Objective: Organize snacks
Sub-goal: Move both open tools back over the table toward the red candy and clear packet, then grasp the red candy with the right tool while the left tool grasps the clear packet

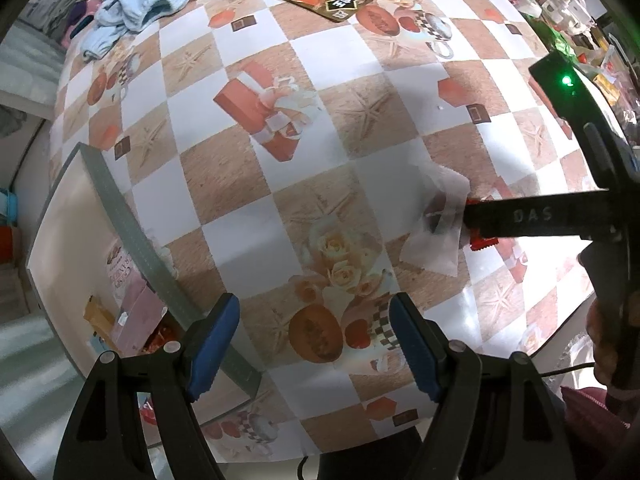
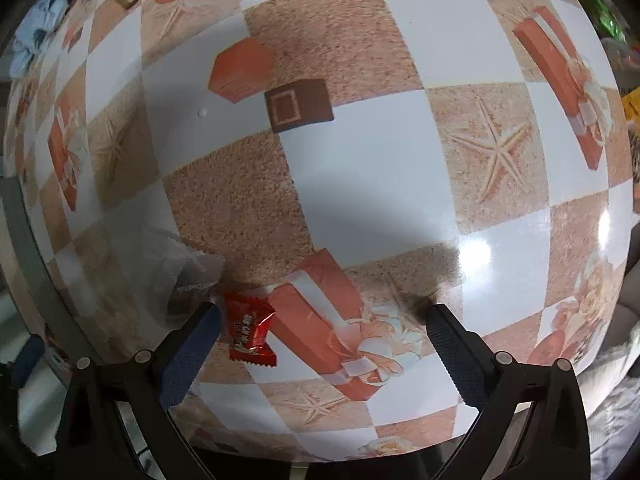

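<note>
Left wrist view is looking down on a checkered surface (image 1: 256,12) where a white box (image 1: 60,240) is sitting at the left edge, holding a pink packet (image 1: 134,316), a yellow packet (image 1: 98,314) and a red wrapper that is partly hidden. The left gripper (image 1: 316,344) is hanging above bare surface beside the box, its fingers spread with nothing between them. To the right, the right gripper (image 2: 322,344) is reaching down by a clear wrapper (image 1: 436,224). In the right wrist view its fingers are standing wide apart, and a red candy (image 2: 248,328) is lying flat on the surface between them, just beside the left finger (image 2: 192,352) and well apart from the other.
</note>
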`<action>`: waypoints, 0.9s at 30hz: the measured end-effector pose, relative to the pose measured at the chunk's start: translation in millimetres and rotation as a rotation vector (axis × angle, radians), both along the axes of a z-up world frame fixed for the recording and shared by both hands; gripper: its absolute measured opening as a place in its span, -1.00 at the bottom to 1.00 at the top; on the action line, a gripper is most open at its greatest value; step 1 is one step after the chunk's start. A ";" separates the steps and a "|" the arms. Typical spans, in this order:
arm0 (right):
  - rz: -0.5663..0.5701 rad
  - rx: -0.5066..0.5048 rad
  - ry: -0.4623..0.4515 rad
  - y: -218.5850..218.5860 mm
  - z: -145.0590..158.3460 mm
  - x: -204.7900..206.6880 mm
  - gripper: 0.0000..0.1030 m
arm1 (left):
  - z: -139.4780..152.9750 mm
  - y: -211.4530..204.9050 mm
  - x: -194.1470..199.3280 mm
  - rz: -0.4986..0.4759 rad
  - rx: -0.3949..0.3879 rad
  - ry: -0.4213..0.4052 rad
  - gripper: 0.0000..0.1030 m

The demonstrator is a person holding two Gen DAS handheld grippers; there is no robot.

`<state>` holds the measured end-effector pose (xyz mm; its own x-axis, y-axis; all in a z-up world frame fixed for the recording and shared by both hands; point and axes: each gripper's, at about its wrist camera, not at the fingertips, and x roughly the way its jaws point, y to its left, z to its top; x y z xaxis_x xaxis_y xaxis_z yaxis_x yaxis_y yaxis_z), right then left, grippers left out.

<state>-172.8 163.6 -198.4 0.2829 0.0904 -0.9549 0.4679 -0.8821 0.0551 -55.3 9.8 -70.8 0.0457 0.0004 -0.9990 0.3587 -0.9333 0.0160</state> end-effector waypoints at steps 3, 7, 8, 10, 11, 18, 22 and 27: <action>0.026 0.006 0.014 3.9 -1.1 1.8 1.00 | -1.2 7.0 -7.2 -0.011 0.003 0.000 0.56; 0.004 0.051 0.027 33.4 -5.1 -6.7 1.00 | 3.3 21.8 -14.8 -0.033 0.011 0.012 0.56; 0.000 0.058 0.027 40.1 -6.8 -9.0 1.00 | 3.1 26.8 -19.5 -0.040 0.015 0.014 0.56; -0.021 0.059 0.029 58.0 -7.4 -14.8 1.00 | 2.1 35.3 -27.4 -0.056 0.022 0.019 0.56; -0.025 0.060 0.029 63.4 -7.8 -16.2 1.00 | 1.2 38.8 -31.1 -0.064 0.026 0.021 0.56; -0.093 0.053 0.021 107.9 -3.9 -27.0 1.00 | -2.5 62.5 -62.2 -0.107 0.040 0.043 0.56; -0.066 0.024 0.028 119.6 4.6 -22.5 1.00 | -9.7 68.3 -77.8 -0.109 0.050 0.039 0.56; 0.046 0.016 0.063 114.7 19.1 5.7 1.00 | -24.7 66.1 -97.0 -0.115 0.064 0.025 0.56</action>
